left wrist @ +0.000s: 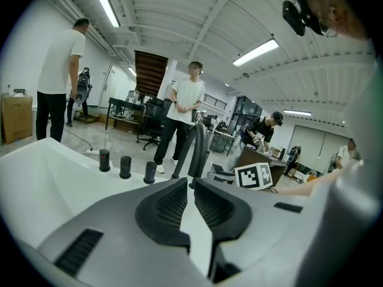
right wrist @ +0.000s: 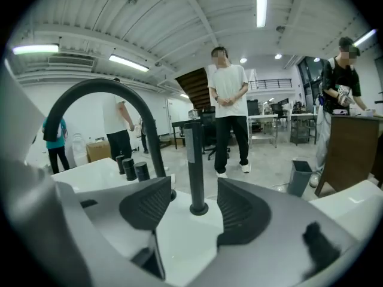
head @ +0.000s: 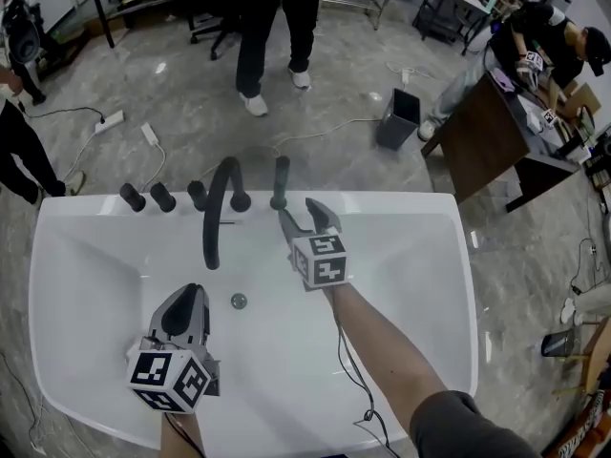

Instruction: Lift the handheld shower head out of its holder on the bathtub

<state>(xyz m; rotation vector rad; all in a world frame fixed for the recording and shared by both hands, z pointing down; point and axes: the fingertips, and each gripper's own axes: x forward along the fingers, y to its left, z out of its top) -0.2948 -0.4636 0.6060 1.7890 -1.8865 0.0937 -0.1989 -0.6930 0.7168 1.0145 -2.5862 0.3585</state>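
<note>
The handheld shower head (head: 280, 180) is a slim black rod that stands upright in its holder on the far rim of the white bathtub (head: 401, 204). My right gripper (head: 304, 214) is just in front of it, open. In the right gripper view the shower head (right wrist: 192, 160) rises beyond the gap, centred between the two pads and touching neither; my right gripper (right wrist: 194, 184) holds nothing. My left gripper (head: 189, 299) hangs over the tub's inside, lower left. In its own view my left gripper (left wrist: 187, 181) has its jaws together but for a thin slit, with nothing in it.
A black arched faucet (head: 215, 208) stands left of the shower head, with several black knobs (head: 132, 197) along the rim beyond it. The drain (head: 239, 301) lies between the grippers. Behind the tub a person (head: 277, 27) stands by a grey bin (head: 399, 119) and a dark desk (head: 487, 141).
</note>
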